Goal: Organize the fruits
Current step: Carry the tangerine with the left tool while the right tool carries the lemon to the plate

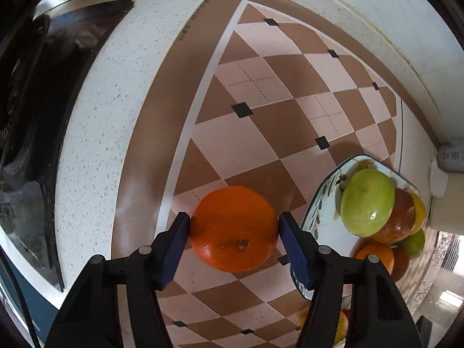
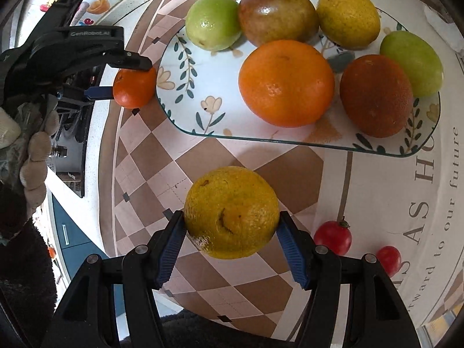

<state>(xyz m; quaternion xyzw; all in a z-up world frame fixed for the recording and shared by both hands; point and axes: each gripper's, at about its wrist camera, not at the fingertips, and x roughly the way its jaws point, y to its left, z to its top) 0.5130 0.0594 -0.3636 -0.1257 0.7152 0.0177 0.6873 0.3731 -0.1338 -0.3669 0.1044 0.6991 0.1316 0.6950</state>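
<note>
With 6 fruits on the floral plate (image 2: 185, 87), each hand-held gripper clamps another: left (image 1: 235, 229) an orange (image 1: 234, 229), right (image 2: 231, 223) a yellow citrus (image 2: 231, 212), both unplaced.

both grippers' fingers (image 1: 293, 246) (image 2: 287, 243) clamped, each around fruit

You get bright, even daylight in both views, with soft shadows falling beneath the fruit. Glare spots sit on the green apple (image 1: 366, 206) and on the glossy dark panel (image 1: 58, 87) at left. Fisheye bending curves the checked mat (image 2: 203, 179) and blackens the corners. Your focus holds sharp at centre; the edges smear slightly.
</note>
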